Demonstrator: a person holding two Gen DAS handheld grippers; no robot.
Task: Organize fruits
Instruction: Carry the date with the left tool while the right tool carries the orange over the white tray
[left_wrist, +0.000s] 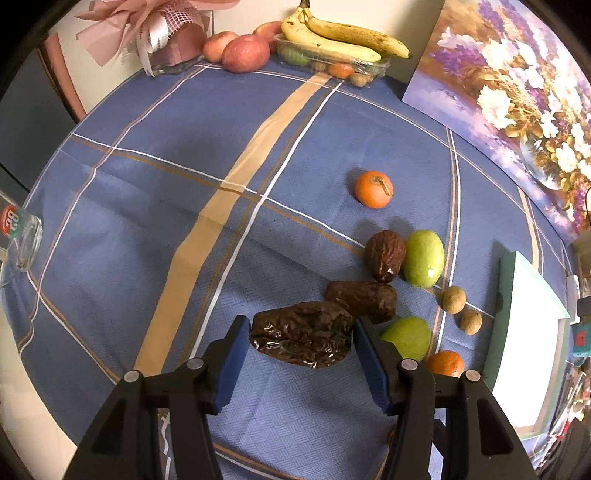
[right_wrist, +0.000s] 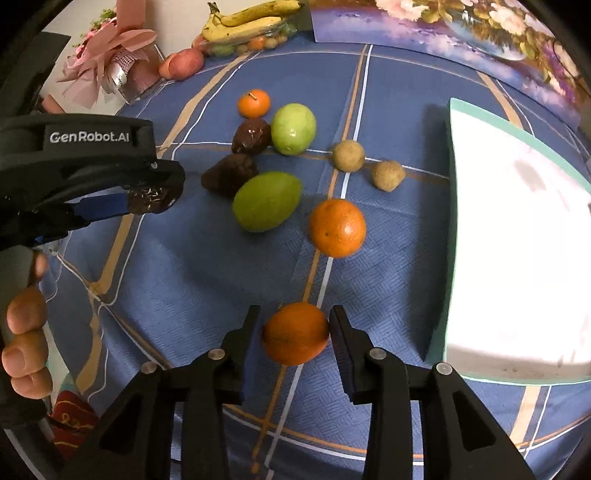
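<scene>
My left gripper (left_wrist: 301, 338) is shut on a dark brown wrinkled date (left_wrist: 301, 339) and holds it above the blue checked tablecloth; it also shows in the right wrist view (right_wrist: 151, 199). My right gripper (right_wrist: 293, 332) is shut on an orange (right_wrist: 295, 334). Loose on the cloth lie two more dates (right_wrist: 229, 177), two green fruits (right_wrist: 266, 201), two other oranges (right_wrist: 337, 227) and two small tan longans (right_wrist: 348, 156). A white tray with a green rim (right_wrist: 448, 221) stands at the right.
At the far edge are bananas (left_wrist: 332, 37) on a clear box of fruit, red apples (left_wrist: 245, 53) and a pink wrapped bouquet (left_wrist: 162, 33). A flower painting (left_wrist: 517, 92) leans at the back right. A glass (left_wrist: 22, 236) stands at the left edge.
</scene>
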